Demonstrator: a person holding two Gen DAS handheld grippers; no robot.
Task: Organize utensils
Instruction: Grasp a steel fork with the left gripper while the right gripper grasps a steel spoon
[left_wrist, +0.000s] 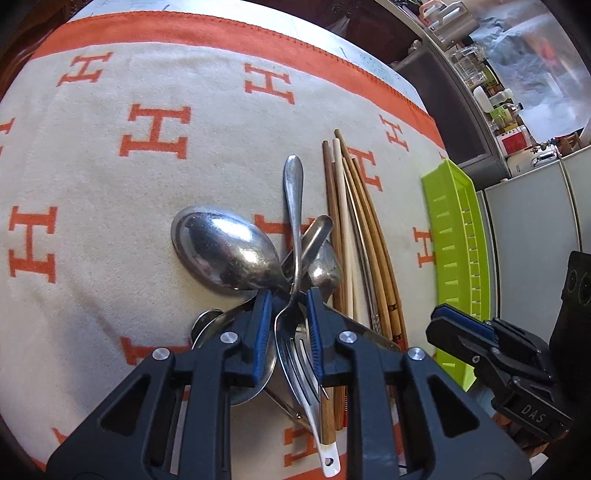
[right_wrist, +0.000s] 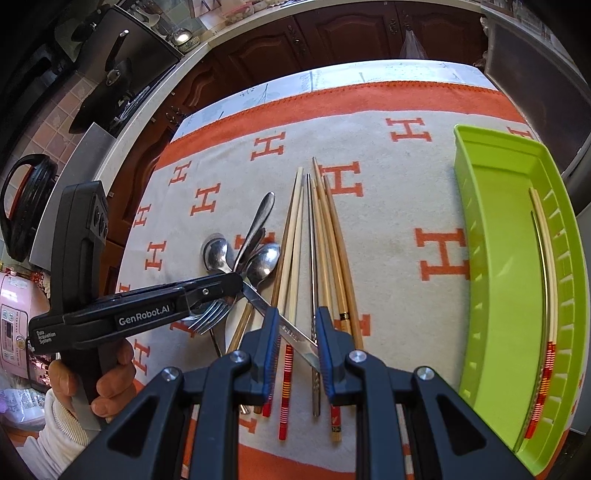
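step: lift fork (left_wrist: 291, 332) from spoon pile | left gripper (left_wrist: 286, 325) – narrowed around its neck, contact unclear | right gripper (right_wrist: 295, 350) – slightly parted, empty, over chopsticks (right_wrist: 325, 236) | advice: pinch firmly, rise straight, then green tray (right_wrist: 498, 258)

A cream cloth (right_wrist: 388, 206) with orange H marks and an orange border covers the table. Beyond its far edge runs a row of dark wood cabinets (right_wrist: 332, 37) with arched doors, under a pale counter (right_wrist: 155, 110). A black pan (right_wrist: 110, 74) sits up there by tiled wall. At the left a black kettle (right_wrist: 26, 206) stands, with a pink cooker (right_wrist: 14, 325) lower down. In the left wrist view, a grey shelf (left_wrist: 476, 122) holds jars and bottles beside a white fridge (left_wrist: 532, 221). Daylight falls bright across the cloth.
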